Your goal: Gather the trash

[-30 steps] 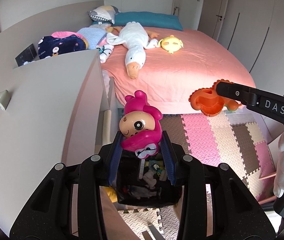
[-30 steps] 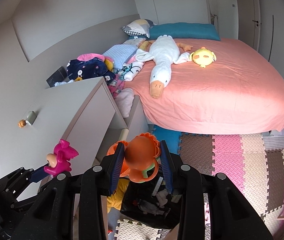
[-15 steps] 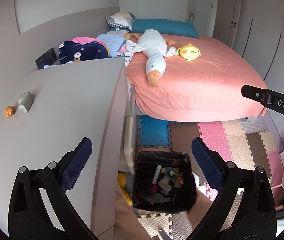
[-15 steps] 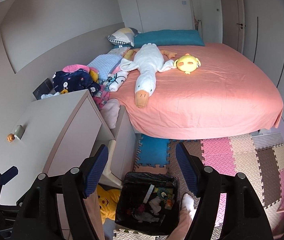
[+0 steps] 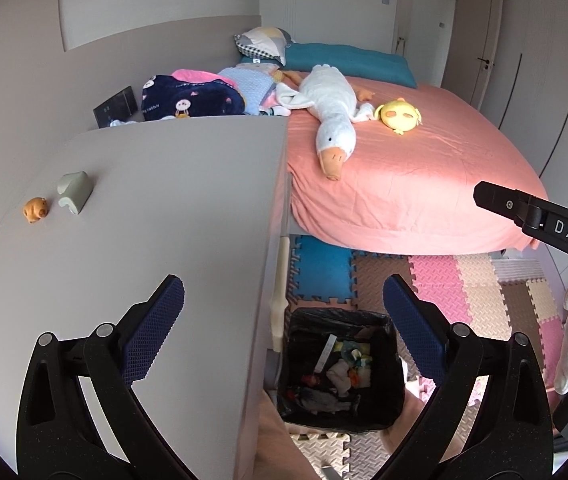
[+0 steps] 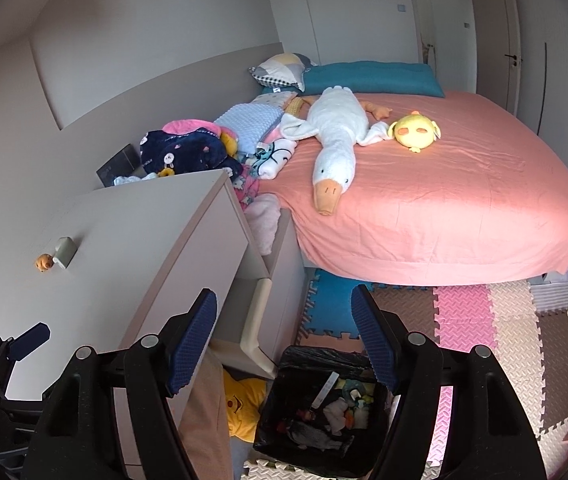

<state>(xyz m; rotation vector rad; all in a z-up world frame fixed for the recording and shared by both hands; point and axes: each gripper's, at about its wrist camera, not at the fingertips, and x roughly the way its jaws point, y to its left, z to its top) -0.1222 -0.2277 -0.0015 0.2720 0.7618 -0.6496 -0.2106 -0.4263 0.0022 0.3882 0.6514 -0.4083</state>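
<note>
Black-lined bin (image 5: 340,368) below | left gripper (image 5: 284,340), right gripper (image 6: 284,340) raised | jaws wide, empty

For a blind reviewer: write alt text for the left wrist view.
The open, empty left gripper hangs above a black-lined trash bin of small scraps on the foam floor mat. Left is a grey cabinet top with a small orange figurine; beyond, a pink bed with a plush goose.

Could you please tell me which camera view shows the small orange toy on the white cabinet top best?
The left wrist view: the orange toy appears larger there, beside the grey block. In the right wrist view the toy is smaller and nearer the frame's edge.
</note>
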